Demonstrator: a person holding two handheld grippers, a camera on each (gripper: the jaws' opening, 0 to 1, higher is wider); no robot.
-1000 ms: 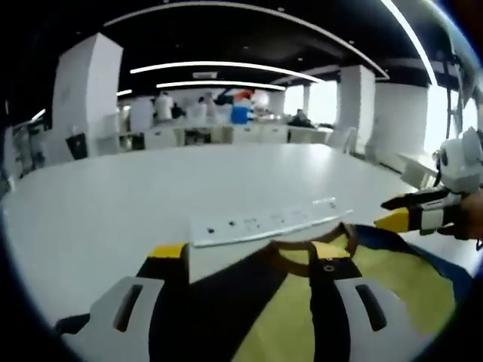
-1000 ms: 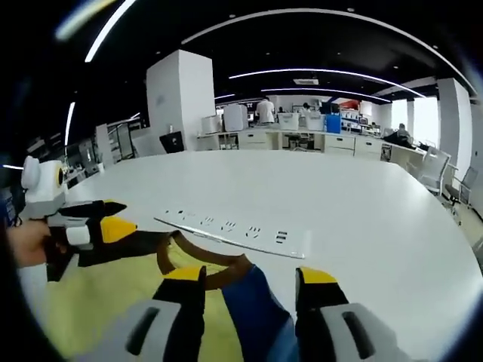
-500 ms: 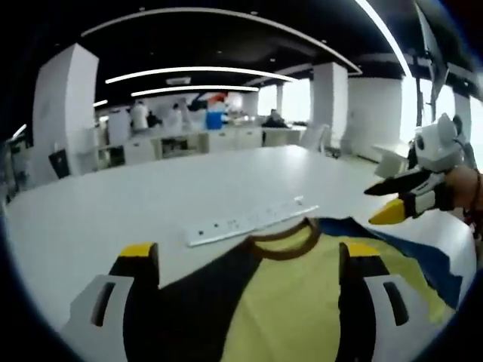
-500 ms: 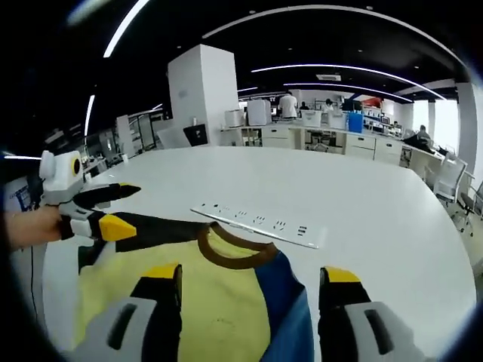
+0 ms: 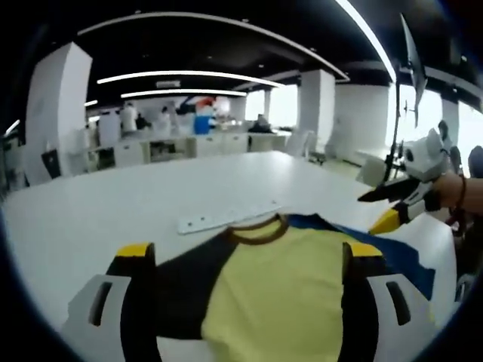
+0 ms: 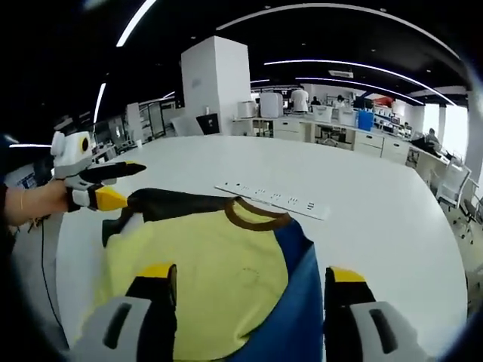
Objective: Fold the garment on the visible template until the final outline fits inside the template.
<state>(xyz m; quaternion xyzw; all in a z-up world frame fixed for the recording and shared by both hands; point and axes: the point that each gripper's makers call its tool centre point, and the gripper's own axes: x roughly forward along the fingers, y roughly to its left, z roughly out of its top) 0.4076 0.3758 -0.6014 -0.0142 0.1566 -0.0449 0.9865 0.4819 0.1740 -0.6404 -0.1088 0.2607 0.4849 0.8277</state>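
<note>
My left gripper (image 5: 241,256) stands with its two yellow-tipped jaws spread wide and holds nothing; the garment (image 5: 287,290) lies flat on the table between and beyond them. My right gripper (image 6: 245,279) is likewise wide open and empty, its two jaws straddling the cloth without gripping it. In the right gripper view my left gripper appears at the left edge, held by my hand (image 6: 45,202), its yellow tip just beside the dark sleeve (image 6: 162,205); whether it touches the cloth I cannot tell. One garment is present: a shirt with a yellow front panel, one dark sleeve, one blue sleeve (image 6: 290,302) and a brown collar (image 6: 260,217). It lies spread out, collar pointing away from me. Just beyond the collar lies one long white strip (image 6: 275,200) with small dark marks. One white table (image 6: 377,226) bears both items. Behind it stand white pillars and desks, with several people in the distance, too small to count.
</note>
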